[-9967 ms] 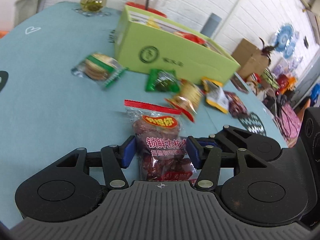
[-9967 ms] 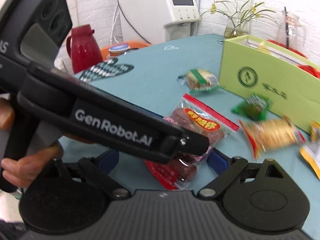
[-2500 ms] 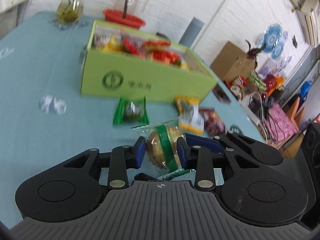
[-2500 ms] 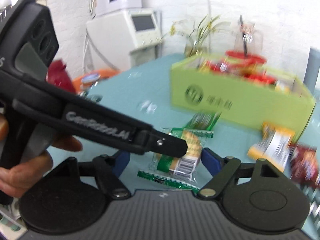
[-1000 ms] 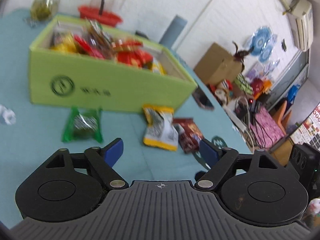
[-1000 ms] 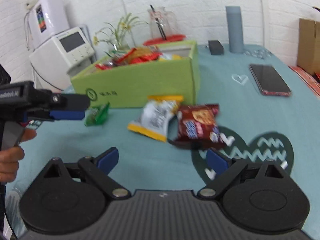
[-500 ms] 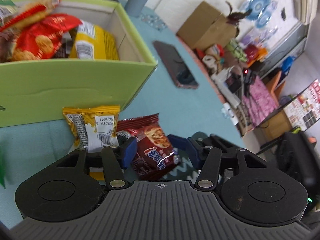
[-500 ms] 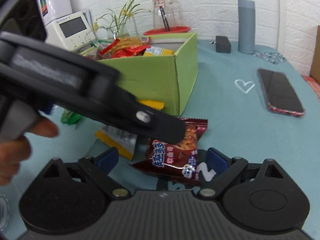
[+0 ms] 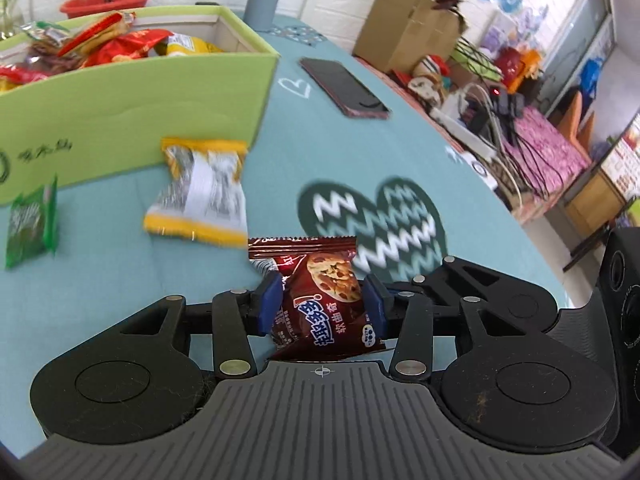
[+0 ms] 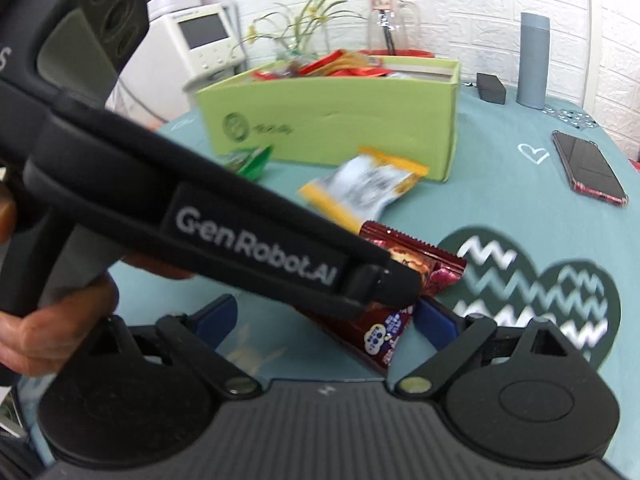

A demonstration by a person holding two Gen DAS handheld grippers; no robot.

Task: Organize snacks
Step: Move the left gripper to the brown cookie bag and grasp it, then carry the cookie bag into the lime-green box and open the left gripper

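My left gripper (image 9: 322,300) is shut on a brown cookie packet (image 9: 324,300), its blue pads pressing both sides. The packet also shows in the right wrist view (image 10: 436,272), partly hidden behind the left gripper's black body (image 10: 248,236). My right gripper (image 10: 324,320) is open, its fingers apart on either side of the packet, not touching it. A green box (image 9: 132,92) full of snacks stands at the back left, also in the right wrist view (image 10: 340,120). A yellow-edged packet (image 9: 200,196) and a green packet (image 9: 30,220) lie on the table before the box.
A teal tablecloth (image 9: 360,152) with a dark heart pattern (image 9: 376,220) covers the table. A phone (image 9: 344,86) lies to the right of the box. A grey cylinder (image 10: 532,60), a glass jug (image 10: 388,28) and a small black block (image 10: 490,86) stand behind.
My left gripper has closed on the brown cookie packet and lifted it off the table. The right gripper stays open just behind it.
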